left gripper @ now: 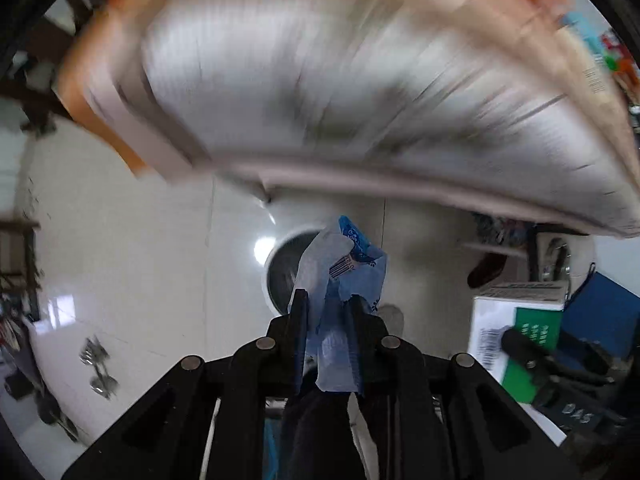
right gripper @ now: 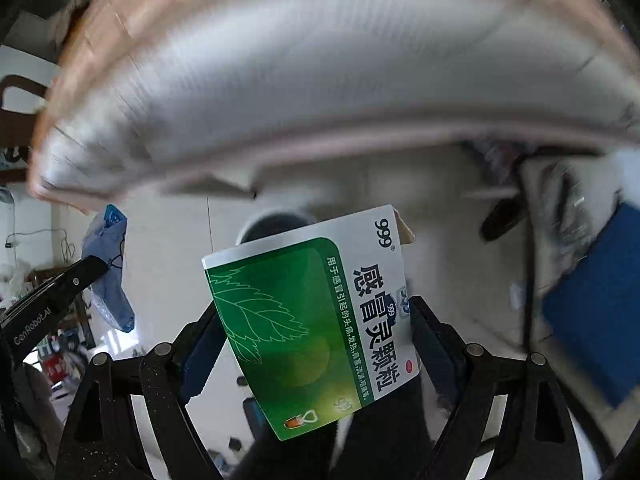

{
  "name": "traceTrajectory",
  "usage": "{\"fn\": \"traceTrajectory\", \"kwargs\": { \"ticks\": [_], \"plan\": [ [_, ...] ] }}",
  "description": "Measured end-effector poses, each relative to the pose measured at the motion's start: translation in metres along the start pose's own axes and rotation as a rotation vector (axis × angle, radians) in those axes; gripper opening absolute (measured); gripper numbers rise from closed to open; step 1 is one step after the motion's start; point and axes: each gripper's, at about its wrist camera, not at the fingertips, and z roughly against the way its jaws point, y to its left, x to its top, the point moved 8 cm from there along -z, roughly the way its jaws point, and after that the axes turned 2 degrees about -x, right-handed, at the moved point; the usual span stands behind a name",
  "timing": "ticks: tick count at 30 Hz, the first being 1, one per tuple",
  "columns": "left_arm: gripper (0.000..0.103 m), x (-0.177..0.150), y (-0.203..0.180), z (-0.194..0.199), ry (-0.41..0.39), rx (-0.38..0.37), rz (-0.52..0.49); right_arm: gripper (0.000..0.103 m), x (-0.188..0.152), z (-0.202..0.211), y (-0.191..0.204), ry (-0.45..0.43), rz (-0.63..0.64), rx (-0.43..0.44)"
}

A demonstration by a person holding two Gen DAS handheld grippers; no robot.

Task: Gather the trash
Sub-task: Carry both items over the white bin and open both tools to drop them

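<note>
The left gripper (left gripper: 328, 312) is closed tight on a crumpled pale-blue plastic wrapper (left gripper: 344, 268), thin and creased, with a printed barcode and darker blue markings near its top. The wrapper's long axis runs along the fingers, its free end pointing away from the camera and up.

The right gripper (right gripper: 316, 320) is spread about as wide as a glossy green-and-white cardboard medicine box (right gripper: 312, 320) and clamps it by its two narrow sides. The box is flat and rectangular (a white leaf outline on the green panel, Chinese lettering on the white one), tilted, its long axis pointing up and away, with an open flap at the far corner.

Both are held above a pale glossy tiled floor (left gripper: 140, 260), near a round bin with a white rim and dark interior (left gripper: 280, 268); a blurred, ribbed grey-and-tan surface (right gripper: 320, 60) fills the upper view.
</note>
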Motion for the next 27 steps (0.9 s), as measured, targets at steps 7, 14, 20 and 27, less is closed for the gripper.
{"fn": "traceTrajectory", "kwargs": {
  "ticks": [7, 14, 20, 27],
  "plan": [
    [0.064, -0.006, 0.039, -0.155, 0.12, -0.079, 0.123, 0.088, -0.009, -0.183, 0.012, 0.127, -0.061, 0.037],
    [0.098, -0.019, 0.073, -0.227, 0.133, -0.017, 0.141, 0.095, -0.007, -0.301, 0.028, 0.17, -0.024, 0.096],
    [0.098, -0.035, 0.08, -0.23, 0.132, 0.041, 0.129, 0.103, -0.005, -0.326, 0.026, 0.16, 0.086, 0.032],
    [0.098, -0.04, 0.092, -0.197, 0.09, 0.146, 0.098, 0.103, 0.0, -0.305, 0.014, 0.124, 0.152, -0.11]
  ]
}}
